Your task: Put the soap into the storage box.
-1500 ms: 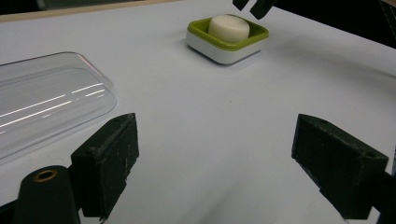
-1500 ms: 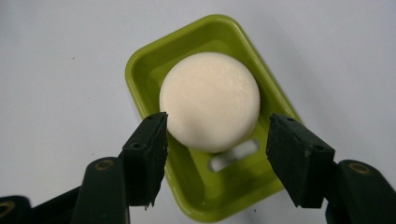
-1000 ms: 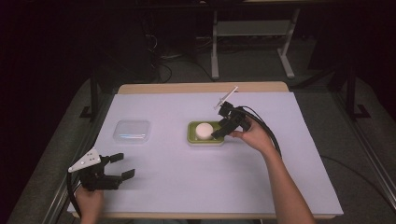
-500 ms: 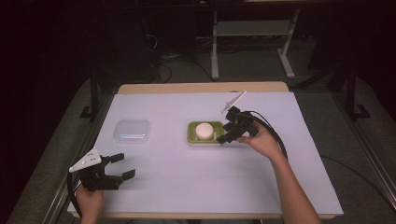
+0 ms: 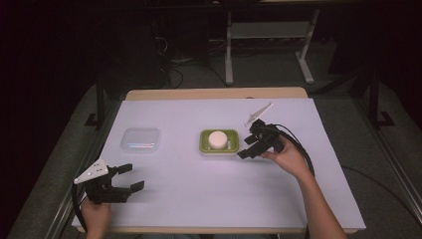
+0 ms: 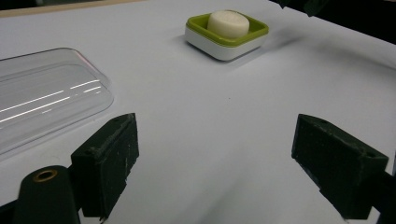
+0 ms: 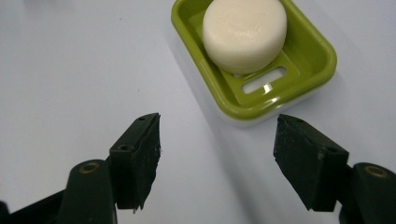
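A round white soap bar (image 5: 217, 139) (image 7: 244, 32) (image 6: 228, 22) lies in a green soap dish (image 5: 205, 145) (image 7: 308, 70) (image 6: 198, 25) at the middle of the table. Just right of the dish my right gripper (image 5: 245, 150) (image 7: 217, 154) hovers open, with nothing between its jaws. Near the front left corner my left gripper (image 5: 128, 178) (image 6: 215, 163) is open and empty, low over the white table cover. A clear plastic lid (image 5: 141, 140) (image 6: 42, 100) lies flat to the left of the dish.
The white cover (image 5: 209, 189) spans the table, whose wooden back edge (image 5: 214, 93) shows beyond it. A grey metal stand (image 5: 268, 45) sits on the dark floor behind the table. Cables trail from both grippers.
My right gripper has drawn back from over the dish toward the right and front, away from the soap. The left gripper has stayed in place.
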